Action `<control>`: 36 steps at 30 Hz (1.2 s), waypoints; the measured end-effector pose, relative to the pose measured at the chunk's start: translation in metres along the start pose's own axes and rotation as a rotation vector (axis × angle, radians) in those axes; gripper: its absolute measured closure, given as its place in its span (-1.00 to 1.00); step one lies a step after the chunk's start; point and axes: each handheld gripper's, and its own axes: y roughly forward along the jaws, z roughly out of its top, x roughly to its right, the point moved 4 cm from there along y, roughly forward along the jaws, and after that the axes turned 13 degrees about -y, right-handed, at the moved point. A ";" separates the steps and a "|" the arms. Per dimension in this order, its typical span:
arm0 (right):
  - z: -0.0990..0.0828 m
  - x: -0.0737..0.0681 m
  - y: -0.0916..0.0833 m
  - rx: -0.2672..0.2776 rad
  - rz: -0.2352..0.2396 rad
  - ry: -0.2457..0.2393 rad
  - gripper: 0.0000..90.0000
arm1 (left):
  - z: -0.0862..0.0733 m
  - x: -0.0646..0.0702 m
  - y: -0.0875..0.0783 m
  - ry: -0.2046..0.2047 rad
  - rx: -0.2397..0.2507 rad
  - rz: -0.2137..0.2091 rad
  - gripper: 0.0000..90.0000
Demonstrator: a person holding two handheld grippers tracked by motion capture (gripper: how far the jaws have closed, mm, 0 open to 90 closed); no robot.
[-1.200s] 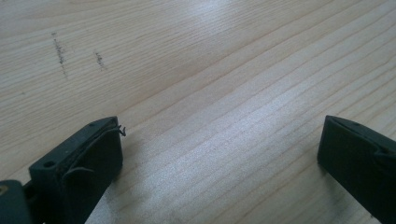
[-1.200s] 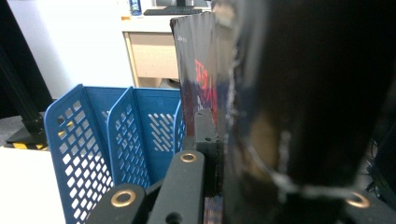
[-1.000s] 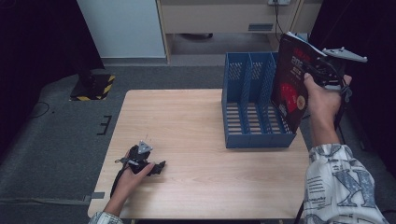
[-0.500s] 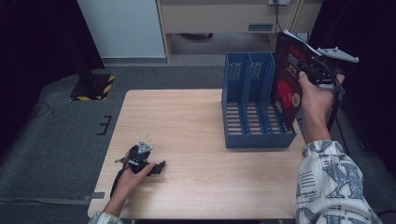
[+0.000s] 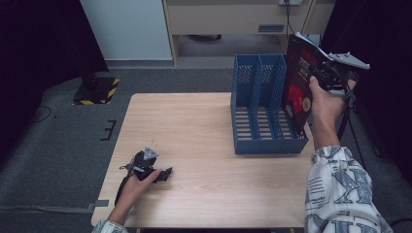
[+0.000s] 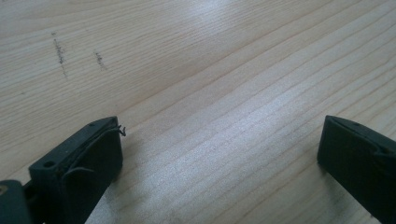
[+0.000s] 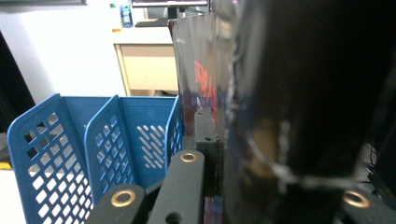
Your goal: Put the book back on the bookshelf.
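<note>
Glossy flat book [image 5: 297, 82] shifted slightly over perforated plastic rack [image 5: 257, 97].

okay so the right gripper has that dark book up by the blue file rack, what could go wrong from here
1. The book hangs tilted at the rack's right end, its lower corner near the outer wall; lowered like this, it could catch the wall or slide down outside the rack.
2. The right gripper pinches it by one edge, so it might swivel or slip.
3. The rack stands free on the table; the left gripper rests far off, so a bump may shove it.
</note>
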 end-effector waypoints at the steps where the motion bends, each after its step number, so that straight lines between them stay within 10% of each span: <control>1: -0.001 0.000 0.003 0.003 -0.005 -0.007 0.94 | 0.000 0.000 0.000 0.000 0.000 0.000 -1.00; 36: -0.052 -0.014 0.023 0.071 -0.043 -0.005 0.94 | 0.000 0.000 0.000 0.005 -0.004 -0.002 -1.00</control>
